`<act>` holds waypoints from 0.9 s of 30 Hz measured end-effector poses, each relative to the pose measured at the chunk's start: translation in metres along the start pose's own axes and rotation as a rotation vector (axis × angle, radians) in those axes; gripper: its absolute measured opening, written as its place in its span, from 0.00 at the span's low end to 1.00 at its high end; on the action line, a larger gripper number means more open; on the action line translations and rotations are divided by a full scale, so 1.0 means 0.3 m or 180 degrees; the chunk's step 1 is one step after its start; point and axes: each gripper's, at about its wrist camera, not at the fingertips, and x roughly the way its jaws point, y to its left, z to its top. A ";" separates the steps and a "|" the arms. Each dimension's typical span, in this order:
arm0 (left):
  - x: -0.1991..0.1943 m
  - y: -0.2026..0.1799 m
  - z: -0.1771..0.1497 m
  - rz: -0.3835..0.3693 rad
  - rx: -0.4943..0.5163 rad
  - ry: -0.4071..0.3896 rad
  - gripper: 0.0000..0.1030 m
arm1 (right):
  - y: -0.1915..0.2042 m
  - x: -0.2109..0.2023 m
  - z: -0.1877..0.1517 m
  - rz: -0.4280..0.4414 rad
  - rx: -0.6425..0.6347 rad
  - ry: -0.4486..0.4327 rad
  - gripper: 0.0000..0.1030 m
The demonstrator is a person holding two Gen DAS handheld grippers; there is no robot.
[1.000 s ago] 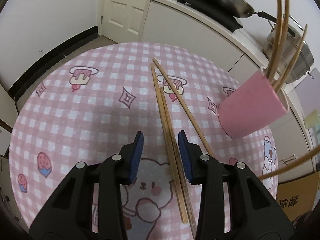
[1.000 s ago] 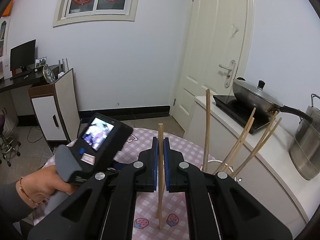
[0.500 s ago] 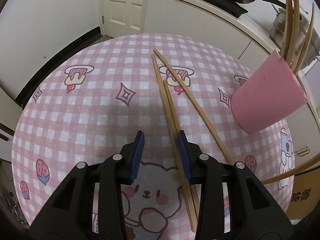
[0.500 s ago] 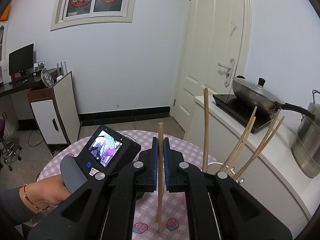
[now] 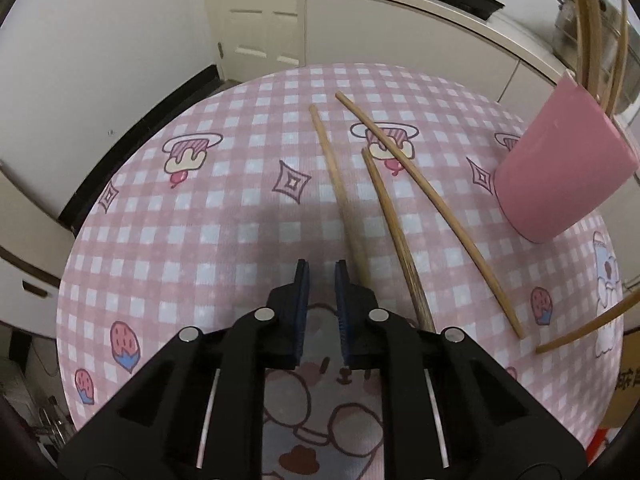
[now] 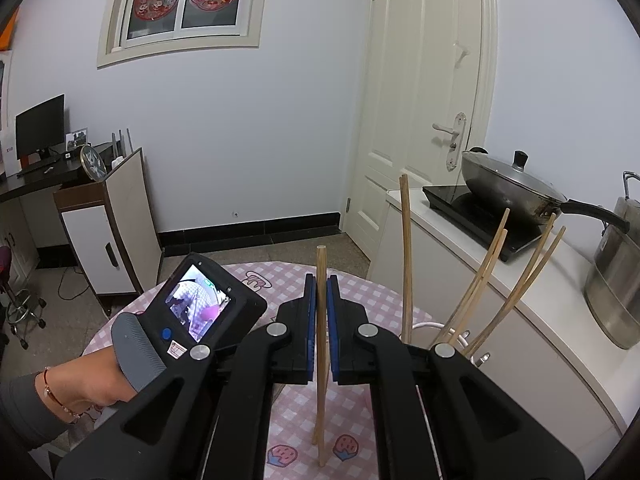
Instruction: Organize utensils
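Three wooden chopsticks lie on the pink checked tablecloth (image 5: 168,240): a left one (image 5: 340,192), a middle one (image 5: 394,232) and a long right one (image 5: 432,204). My left gripper (image 5: 322,280) hovers low, just left of the left chopstick; its jaws stand narrowly apart with nothing between them. A pink cup (image 5: 556,168) at the right holds several chopsticks (image 6: 492,276). My right gripper (image 6: 322,284) is shut on an upright chopstick (image 6: 321,392), raised above the table beside the cup.
A white counter (image 6: 520,280) behind the table carries a lidded wok (image 6: 508,188) on a black hob and a steel pot (image 6: 616,288). The person's hand (image 6: 92,384) holds the left gripper's handle. Another chopstick end (image 5: 588,328) juts in at the table's right edge.
My left gripper's jaws have narrowed and it has shifted left of the chopsticks, which have spread apart. My right gripper still holds its chopstick upright.
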 end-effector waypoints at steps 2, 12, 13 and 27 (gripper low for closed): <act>-0.038 0.050 0.002 -0.0126 -0.0217 -0.0100 0.12 | 0.002 -0.006 0.001 0.0000 -0.0015 -0.0002 0.04; -0.019 0.073 0.088 -0.0485 -0.0421 0.0005 0.13 | 0.006 0.000 0.012 -0.0044 -0.0038 0.0004 0.04; -0.001 0.069 0.097 -0.0464 -0.0421 0.0015 0.13 | 0.007 0.000 0.010 -0.0048 -0.0045 0.0008 0.04; -0.096 0.093 0.088 -0.0421 -0.0504 -0.0356 0.06 | 0.010 -0.018 0.007 -0.0052 -0.0016 -0.0006 0.04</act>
